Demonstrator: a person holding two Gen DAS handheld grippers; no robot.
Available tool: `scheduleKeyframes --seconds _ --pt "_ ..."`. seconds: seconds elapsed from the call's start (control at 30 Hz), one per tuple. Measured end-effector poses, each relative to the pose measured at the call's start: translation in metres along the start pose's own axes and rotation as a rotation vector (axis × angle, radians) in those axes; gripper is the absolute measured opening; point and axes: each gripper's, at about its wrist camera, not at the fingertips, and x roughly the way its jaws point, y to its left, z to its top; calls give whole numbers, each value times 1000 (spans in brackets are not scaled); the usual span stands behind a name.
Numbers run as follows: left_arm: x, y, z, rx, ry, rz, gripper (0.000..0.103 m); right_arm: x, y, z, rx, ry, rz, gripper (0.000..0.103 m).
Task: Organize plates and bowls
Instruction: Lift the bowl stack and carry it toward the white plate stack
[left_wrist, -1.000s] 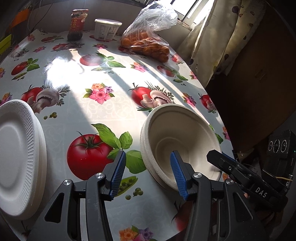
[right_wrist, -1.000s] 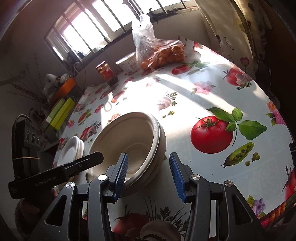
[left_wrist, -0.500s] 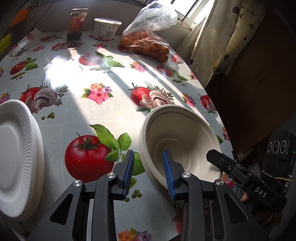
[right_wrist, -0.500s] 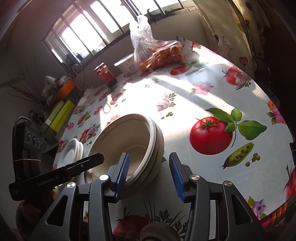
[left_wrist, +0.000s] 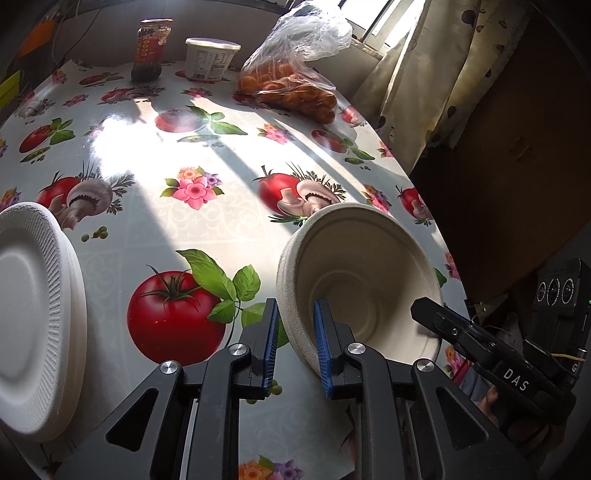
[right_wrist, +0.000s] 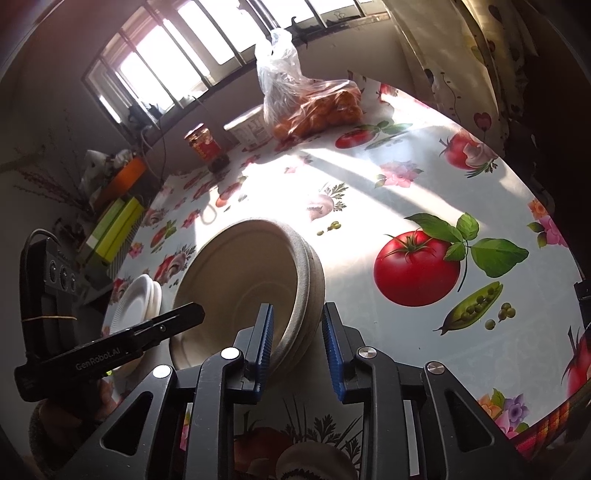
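A stack of beige paper bowls (left_wrist: 354, 277) sits near the table's right edge, tilted up on one side. My left gripper (left_wrist: 295, 343) is shut on the near rim of the stack, one pad inside and one outside. My right gripper (right_wrist: 297, 345) straddles the opposite rim of the bowls (right_wrist: 243, 284); its jaws are narrowed around the rim, with a small gap at the outer pad. A stack of white foam plates (left_wrist: 33, 314) lies at the left, also in the right wrist view (right_wrist: 136, 306).
The table has a tomato-and-flower oilcloth (left_wrist: 192, 221). At the back stand a jar (left_wrist: 149, 55), a white tub (left_wrist: 210, 59) and a plastic bag of oranges (left_wrist: 295, 81). A curtain (left_wrist: 424, 92) hangs at the right beyond the table's edge.
Both grippers have closed in on the bowl stack's rims. The left jaws went from wide open to clamped on the rim, and the stack has tipped up.
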Motion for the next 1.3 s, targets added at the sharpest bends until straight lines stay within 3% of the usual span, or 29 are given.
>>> scheduleKeyframes --seconds 0.4,0.7,1.3 --pt "0 0 -1 13 4 21 20 0 -2 1 -1 6 -15 24" --pt "1 -10 -1 59 11 81 20 0 -2 2 1 9 -19 22" --pt "-2 -15 3 63 17 69 20 -5 -5 7 29 16 -24 18"
